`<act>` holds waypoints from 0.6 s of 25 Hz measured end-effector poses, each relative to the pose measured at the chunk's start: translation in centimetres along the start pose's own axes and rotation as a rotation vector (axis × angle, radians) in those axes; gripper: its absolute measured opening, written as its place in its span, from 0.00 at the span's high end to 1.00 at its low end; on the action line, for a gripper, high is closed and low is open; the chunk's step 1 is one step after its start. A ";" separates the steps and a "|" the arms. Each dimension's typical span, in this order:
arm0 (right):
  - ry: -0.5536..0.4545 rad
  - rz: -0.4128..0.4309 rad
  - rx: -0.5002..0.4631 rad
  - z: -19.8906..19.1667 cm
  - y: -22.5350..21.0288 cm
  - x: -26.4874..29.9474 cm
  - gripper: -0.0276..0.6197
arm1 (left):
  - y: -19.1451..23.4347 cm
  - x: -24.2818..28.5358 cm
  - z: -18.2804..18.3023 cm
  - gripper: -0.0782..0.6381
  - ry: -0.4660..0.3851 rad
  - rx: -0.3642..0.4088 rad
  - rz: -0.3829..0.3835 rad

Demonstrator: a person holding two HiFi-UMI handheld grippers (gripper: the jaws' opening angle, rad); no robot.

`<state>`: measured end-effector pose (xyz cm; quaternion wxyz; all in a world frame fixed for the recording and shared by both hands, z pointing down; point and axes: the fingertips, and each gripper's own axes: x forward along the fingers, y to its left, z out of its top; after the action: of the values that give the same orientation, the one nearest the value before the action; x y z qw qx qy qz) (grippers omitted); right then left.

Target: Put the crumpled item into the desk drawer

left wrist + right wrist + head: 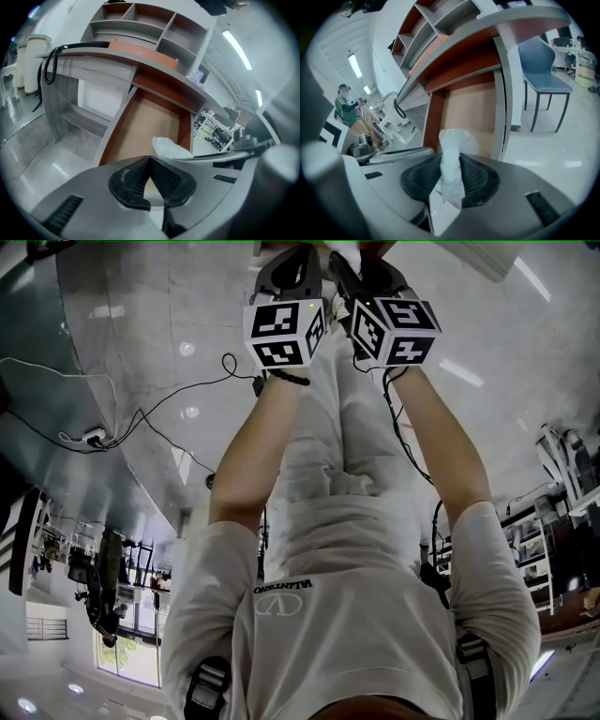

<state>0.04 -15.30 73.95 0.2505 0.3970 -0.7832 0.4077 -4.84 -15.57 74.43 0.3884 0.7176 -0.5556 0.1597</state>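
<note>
Over the pulled-out drawer of a grey desk:

- Shirt: pale, with the print "VALENTINO" on it, seen upside down in the head view. It is the only writing that can be read.
- Coiled cord: black, hanging over the left end of the desk top.
- Shelves: grey dividers with red-brown backs, standing on the desk.
- Drawer: open under the desk top, with a brown bottom, red-brown side walls and a grey outer edge. Bare floor lies along its left side.
- Left gripper: above the drawer, its jaw tips meeting with nothing between them.
- Crumpled item: white, pinched upright between the pads above the drawer's near end.
- Right gripper: just beside the left one, clamped on the crumpled item.
- Chair: blue, well right of the drawer, with open floor between them.
</note>
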 end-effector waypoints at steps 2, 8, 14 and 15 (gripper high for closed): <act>0.009 -0.011 0.015 -0.3 -0.4 0.4 0.80 | 0.1 0.2 -0.2 0.89 0.003 -0.002 -0.004; 0.020 -0.018 0.013 -1.0 -0.4 0.9 0.79 | 0.3 0.4 -0.7 0.89 0.006 -0.004 -0.012; 0.020 -0.031 0.007 -1.3 -0.4 1.0 0.79 | 0.1 0.5 -0.6 0.89 0.004 -0.001 -0.021; 0.020 -0.033 0.005 -1.3 -0.3 1.0 0.79 | 0.1 0.5 -0.5 0.89 0.004 0.000 -0.024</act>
<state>-0.17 -14.75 75.53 0.2639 0.4067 -0.7729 0.4094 -4.67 -15.55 75.12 0.3912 0.7240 -0.5461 0.1566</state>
